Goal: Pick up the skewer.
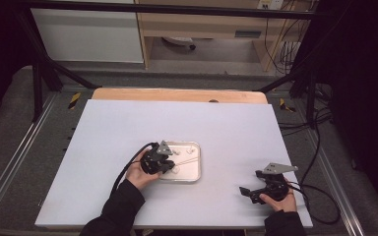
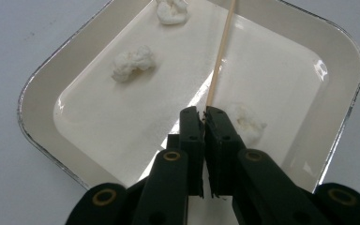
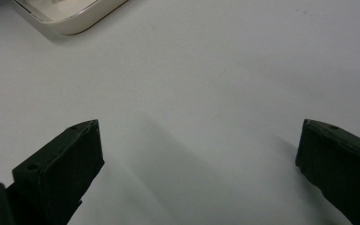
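1. Black jaws of your right gripper (image 1: 244, 193) stand spread wide near the table's near right corner, with nothing between them; they hang over bare white table (image 1: 128, 128).
2. Your right hand (image 1: 281, 199) holds that gripper well apart from the tray, to the tray's right.
3. Your left hand (image 1: 139, 172) comes in from the near edge and holds the left gripper (image 2: 205, 114) at the tray's left side.
4. Its jaws are pressed together and pinch the near end of a thin wooden stick (image 2: 220, 56); the stick runs from the jaw tips away across the tray toward its far rim.
5. The stick lies inside a shallow white tray (image 2: 37, 93) with a metal rim, which sits on the table near its middle.
6. One white cotton ball (image 2: 249, 123) lies just beside the jaw tips, to the right of them in the left gripper view.
7. A second cotton ball (image 2: 132, 63) lies farther into the tray, left of the stick.
8. A third cotton ball (image 2: 171, 10) lies farthest, near the tray's far rim.
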{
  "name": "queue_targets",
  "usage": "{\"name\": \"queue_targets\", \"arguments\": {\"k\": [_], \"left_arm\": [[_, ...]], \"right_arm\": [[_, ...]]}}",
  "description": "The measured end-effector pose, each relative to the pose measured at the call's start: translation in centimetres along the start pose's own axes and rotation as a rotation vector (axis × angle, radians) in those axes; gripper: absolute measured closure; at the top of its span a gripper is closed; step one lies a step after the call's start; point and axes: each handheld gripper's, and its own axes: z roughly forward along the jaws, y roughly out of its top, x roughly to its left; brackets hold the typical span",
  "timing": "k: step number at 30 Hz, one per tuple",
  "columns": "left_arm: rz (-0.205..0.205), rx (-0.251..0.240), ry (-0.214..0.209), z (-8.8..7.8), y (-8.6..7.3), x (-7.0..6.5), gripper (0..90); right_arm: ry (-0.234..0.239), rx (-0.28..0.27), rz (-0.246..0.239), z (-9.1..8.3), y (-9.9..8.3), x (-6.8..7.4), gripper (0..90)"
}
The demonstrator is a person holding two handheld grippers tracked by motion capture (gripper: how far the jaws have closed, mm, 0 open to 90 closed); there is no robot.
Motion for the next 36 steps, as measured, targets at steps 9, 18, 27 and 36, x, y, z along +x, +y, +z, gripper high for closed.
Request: {"name": "queue_targets", "arguments": {"k": [9, 18, 27, 36], "left_arm": [[0.013, -0.012, -0.010, -0.1, -0.3, -0.1, 88.6], [-0.013, -0.059, 0.005, -1.2, -0.3, 0.0, 88.7], [-0.036, -0.082, 0.026, -2.6, -0.8, -0.1, 88.7], [-0.057, -0.107, 0.024, -3.9, -1.5, -0.4, 88.7]], "right_arm": [[-0.001, 0.000, 0.001, 0.0, 0.0, 0.0, 1.5], [-0.001, 0.000, 0.000, 0.0, 0.0, 0.0, 1.5], [-0.001, -0.001, -0.001, 0.0, 0.0, 0.0, 1.5], [-0.001, -0.012, -0.033, 0.1, 0.6, 0.5, 0.6]]}}
